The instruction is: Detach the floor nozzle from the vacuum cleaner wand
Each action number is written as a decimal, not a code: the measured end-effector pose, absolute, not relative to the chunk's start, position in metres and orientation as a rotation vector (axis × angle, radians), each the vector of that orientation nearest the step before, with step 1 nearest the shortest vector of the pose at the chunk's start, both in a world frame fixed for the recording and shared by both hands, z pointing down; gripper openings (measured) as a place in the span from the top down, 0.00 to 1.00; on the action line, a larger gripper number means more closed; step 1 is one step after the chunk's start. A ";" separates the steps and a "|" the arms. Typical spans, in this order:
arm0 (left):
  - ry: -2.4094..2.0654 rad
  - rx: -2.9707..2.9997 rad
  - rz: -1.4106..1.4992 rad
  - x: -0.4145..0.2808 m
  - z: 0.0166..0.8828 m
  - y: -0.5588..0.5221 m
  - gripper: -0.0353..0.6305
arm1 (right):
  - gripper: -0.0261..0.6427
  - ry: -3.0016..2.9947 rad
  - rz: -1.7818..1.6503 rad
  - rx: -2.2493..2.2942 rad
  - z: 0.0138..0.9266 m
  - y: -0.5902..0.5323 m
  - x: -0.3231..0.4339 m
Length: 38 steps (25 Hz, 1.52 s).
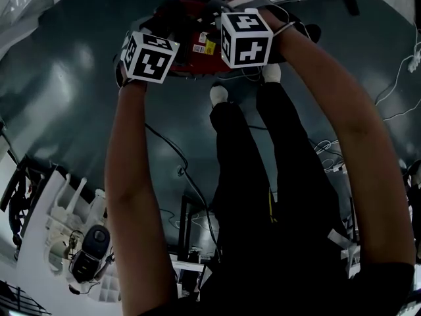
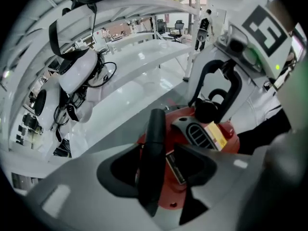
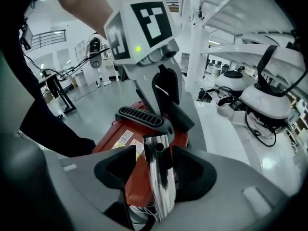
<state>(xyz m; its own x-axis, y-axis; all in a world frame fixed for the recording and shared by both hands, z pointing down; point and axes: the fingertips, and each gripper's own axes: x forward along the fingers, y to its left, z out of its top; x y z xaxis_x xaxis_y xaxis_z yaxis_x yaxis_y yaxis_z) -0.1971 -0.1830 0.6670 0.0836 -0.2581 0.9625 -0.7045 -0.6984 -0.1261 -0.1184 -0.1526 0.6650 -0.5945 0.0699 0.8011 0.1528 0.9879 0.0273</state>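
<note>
Wand [image 3: 161,186] runs six-to-twelve between the right gripper [image 3: 154,171]'s parted jaws; the left gripper [image 2: 156,172] gapes around a black tube [image 2: 155,143].

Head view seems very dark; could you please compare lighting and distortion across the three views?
Head view: dim, underexposed, soft pale reflections on the floor, fisheye-bent edges. Left gripper view: bright, washed-out whites, strong barrel distortion. Right gripper view: similarly bright, glare on the chrome tube.
</note>
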 end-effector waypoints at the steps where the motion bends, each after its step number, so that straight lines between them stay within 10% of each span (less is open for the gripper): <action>1: -0.953 1.990 1.624 -0.198 0.666 -0.183 0.59 | 0.59 -2.204 -0.103 -0.149 0.667 -0.152 -0.118; 13: -1.024 2.058 1.555 -0.200 0.654 -0.183 0.59 | 0.55 -2.260 0.010 0.077 0.655 -0.161 -0.099; 17: -0.990 1.977 1.262 -0.198 0.646 -0.179 0.78 | 0.55 -2.288 0.063 0.157 0.649 -0.153 -0.088; 29: -0.673 1.989 1.537 -0.205 0.648 -0.113 0.88 | 0.55 -2.297 0.136 0.182 0.645 -0.110 -0.086; 38: -0.846 2.064 1.595 -0.207 0.644 -0.107 0.67 | 0.55 -2.281 0.118 0.194 0.637 -0.092 -0.080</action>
<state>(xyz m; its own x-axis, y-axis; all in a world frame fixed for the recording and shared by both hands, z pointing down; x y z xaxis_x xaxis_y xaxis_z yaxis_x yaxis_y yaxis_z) -0.2072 -0.1074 0.6437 0.1670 -0.2204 0.9610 -0.6722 -0.7385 -0.0525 -0.0803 -0.0923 0.6372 -0.6484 -0.1010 0.7546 -0.1786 0.9837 -0.0218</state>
